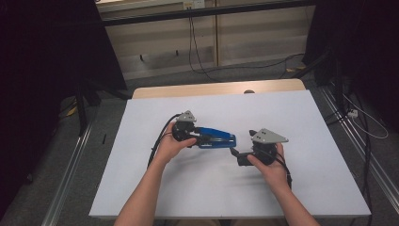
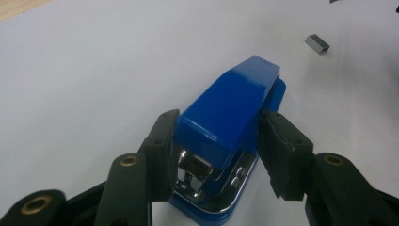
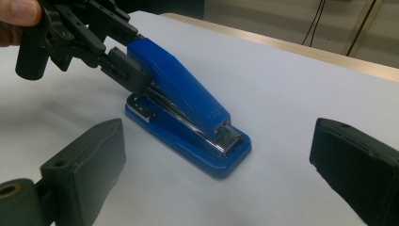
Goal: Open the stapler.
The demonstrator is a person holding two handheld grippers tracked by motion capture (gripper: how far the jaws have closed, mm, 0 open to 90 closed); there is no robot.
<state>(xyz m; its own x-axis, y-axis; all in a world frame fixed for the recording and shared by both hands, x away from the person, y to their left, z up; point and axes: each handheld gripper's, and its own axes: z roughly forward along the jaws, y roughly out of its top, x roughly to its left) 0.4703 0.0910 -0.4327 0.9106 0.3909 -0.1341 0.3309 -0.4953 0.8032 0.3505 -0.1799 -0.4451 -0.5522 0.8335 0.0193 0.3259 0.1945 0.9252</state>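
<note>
Blue plastic over bright metal, the stapler [image 2: 226, 136] lies flat on the white table [image 1: 301, 188], near its middle, with its nose pointing toward my right hand. My left gripper [image 2: 214, 150] is clamped across the stapler's rear end, one jaw against each side of the blue top, just above the chrome hinge parts; I judge I am pinning it there so it will not slide or turn while the other hand works at the front. My right gripper [image 3: 219, 181] sits just off the stapler's nose, jaws spread wide and holding nothing, with the nose lying between them but farther off, touching neither. That open stance looks to me like readiness to take hold of the front end or press the top down, though I cannot say which. Beyond the stapler's nose, a little apart from it on the bare white surface, lies a small grey block of staples [image 2: 317, 43]. Nothing else sits near the stapler, so the way between my right jaws and its nose is open.
</note>
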